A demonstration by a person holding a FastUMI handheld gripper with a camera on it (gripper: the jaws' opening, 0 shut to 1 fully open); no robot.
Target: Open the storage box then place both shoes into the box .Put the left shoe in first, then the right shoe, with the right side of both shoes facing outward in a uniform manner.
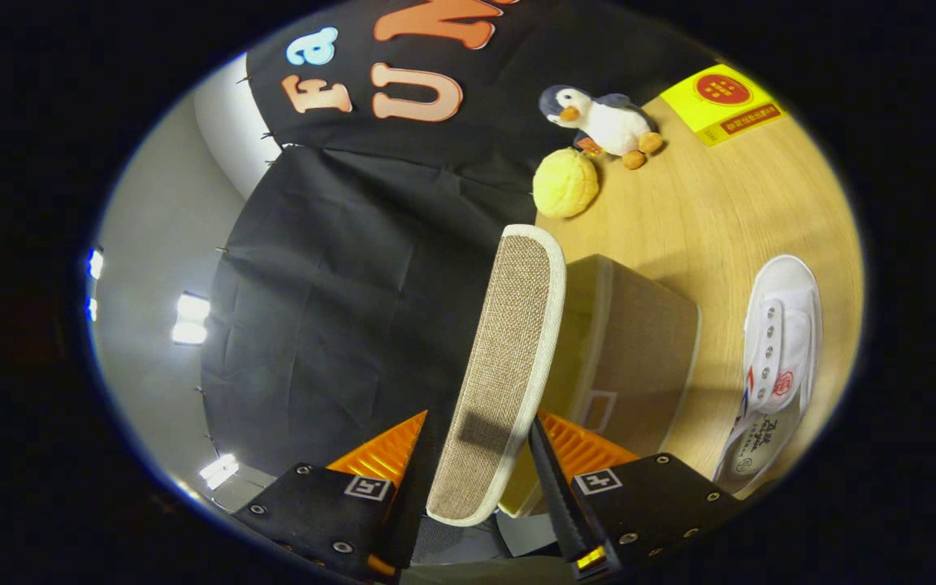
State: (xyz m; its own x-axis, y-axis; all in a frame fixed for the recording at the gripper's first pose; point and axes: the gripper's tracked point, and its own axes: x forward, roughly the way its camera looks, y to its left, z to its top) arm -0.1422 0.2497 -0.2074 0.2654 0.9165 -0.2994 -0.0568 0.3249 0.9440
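While the lid (503, 374) of the storage box (622, 349) stands between its fingers, the gripper (480, 443) is tilted sideways over the wooden table (704, 219).

The fingers are partly spread, and the woven lid with its pale trim runs up between them; one finger lies against its edge, but whether both press on it cannot be told. The box sits just beyond the lid on the table. A white shoe (773, 366) lies beside the box, apart from it. Farther off are a yellow ball (565, 184), a plush penguin (602, 122) and a yellow packet (720, 101).
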